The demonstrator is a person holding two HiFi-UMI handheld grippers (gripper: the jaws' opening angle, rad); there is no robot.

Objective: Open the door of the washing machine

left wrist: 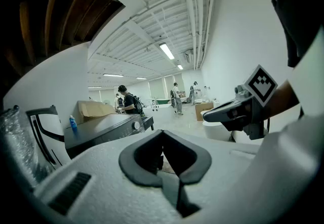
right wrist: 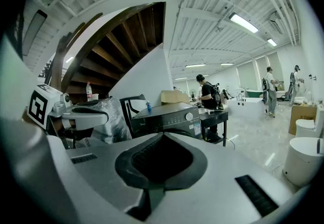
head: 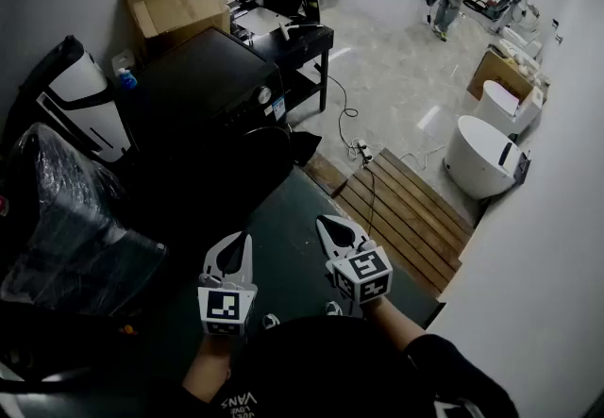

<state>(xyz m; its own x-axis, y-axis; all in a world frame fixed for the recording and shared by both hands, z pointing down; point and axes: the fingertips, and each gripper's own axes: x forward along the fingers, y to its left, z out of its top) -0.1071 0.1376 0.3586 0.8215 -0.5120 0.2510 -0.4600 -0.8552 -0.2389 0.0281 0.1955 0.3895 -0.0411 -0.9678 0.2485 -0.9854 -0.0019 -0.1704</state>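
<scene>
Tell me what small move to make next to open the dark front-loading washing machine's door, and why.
Probably bring the right gripper forward toward the round door of the black front-loading washing machine and part its jaws. Both it and the left gripper are shut, empty and well short of the machine, whose door looks closed.
</scene>
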